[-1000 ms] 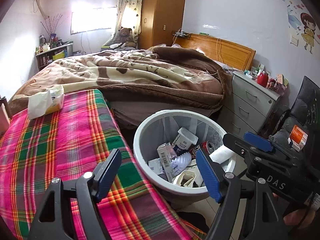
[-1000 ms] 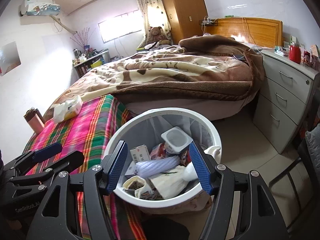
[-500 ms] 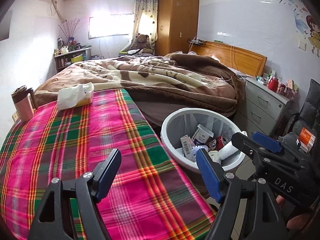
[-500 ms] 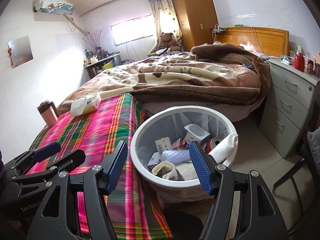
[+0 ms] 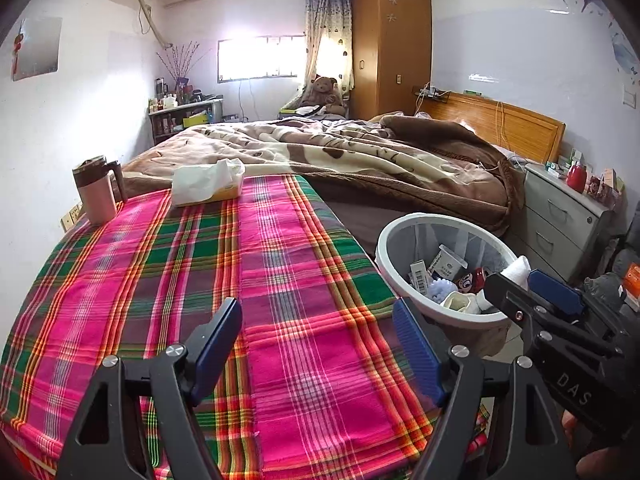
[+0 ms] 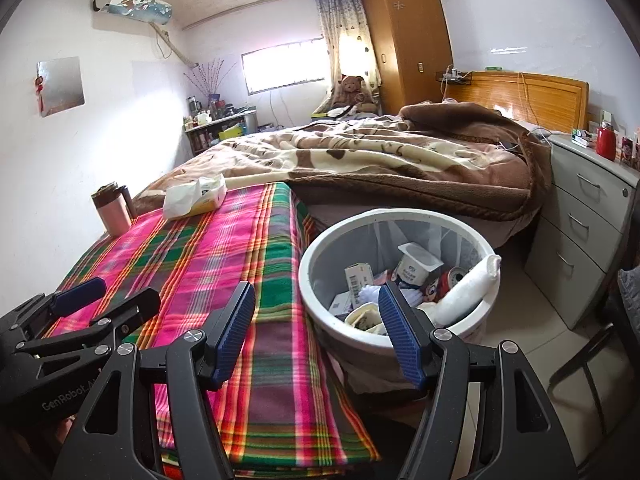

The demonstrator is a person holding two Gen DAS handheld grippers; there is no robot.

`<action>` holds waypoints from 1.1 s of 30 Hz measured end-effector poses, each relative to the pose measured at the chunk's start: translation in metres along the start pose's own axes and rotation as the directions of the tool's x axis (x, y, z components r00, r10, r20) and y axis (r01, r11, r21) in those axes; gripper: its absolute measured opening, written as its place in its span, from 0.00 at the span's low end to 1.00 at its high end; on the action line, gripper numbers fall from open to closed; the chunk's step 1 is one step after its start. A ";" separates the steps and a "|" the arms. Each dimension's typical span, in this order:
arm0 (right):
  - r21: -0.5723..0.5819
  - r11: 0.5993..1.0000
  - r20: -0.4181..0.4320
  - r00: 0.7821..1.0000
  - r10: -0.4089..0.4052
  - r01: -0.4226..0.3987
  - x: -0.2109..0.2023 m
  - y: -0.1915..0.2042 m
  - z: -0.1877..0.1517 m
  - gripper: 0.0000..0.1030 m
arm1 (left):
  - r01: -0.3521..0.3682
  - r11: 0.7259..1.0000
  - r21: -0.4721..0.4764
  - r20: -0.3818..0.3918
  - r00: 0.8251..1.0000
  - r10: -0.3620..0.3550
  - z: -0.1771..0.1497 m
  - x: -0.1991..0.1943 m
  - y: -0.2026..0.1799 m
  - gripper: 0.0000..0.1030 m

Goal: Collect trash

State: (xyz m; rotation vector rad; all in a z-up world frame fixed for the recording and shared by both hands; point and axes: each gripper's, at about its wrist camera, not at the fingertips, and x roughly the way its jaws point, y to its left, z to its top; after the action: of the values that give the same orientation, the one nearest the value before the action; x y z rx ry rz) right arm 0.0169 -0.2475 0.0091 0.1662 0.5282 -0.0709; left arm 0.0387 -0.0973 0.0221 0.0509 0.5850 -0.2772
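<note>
Trash filled the white bin (image 6: 400, 240) at the lower right of the right wrist view: a yogurt cup (image 6: 416, 266), a small carton (image 6: 357, 278), a red can (image 6: 448, 280) and a white roll (image 6: 468, 288) leaning on the rim. The bin stood just beside the plaid tablecloth (image 5: 248, 280), between it and the bed (image 5: 360, 160). The left gripper (image 5: 318, 344) hung over the cloth at the bottom centre of its frame, jaws spread wide and holding nothing. The right gripper (image 6: 316, 330) sat at the bottom of its own frame, jaws likewise apart and empty, one blue pad (image 6: 398, 332) in front of the bin's near rim. At the far end of the cloth, upper left, lay a tissue pack (image 5: 208, 182) and stood a pink mug (image 5: 98, 196).
</note>
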 end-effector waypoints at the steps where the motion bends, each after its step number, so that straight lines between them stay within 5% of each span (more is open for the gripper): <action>1: 0.003 1.000 -0.003 1.000 0.002 -0.002 0.000 0.000 -0.001 0.64 | -0.001 1.000 -0.004 -0.001 1.000 0.001 -0.001 0.000 0.001 0.77; 33: 0.011 1.000 -0.011 1.000 -0.020 0.020 -0.009 0.006 -0.007 0.64 | -0.017 1.000 -0.022 0.002 1.000 0.017 -0.010 -0.008 0.005 0.77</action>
State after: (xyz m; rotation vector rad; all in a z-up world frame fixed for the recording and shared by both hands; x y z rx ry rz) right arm 0.0062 -0.2398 0.0086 0.1721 0.5404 -0.0929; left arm 0.0284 -0.0893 0.0178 0.0340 0.5848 -0.2546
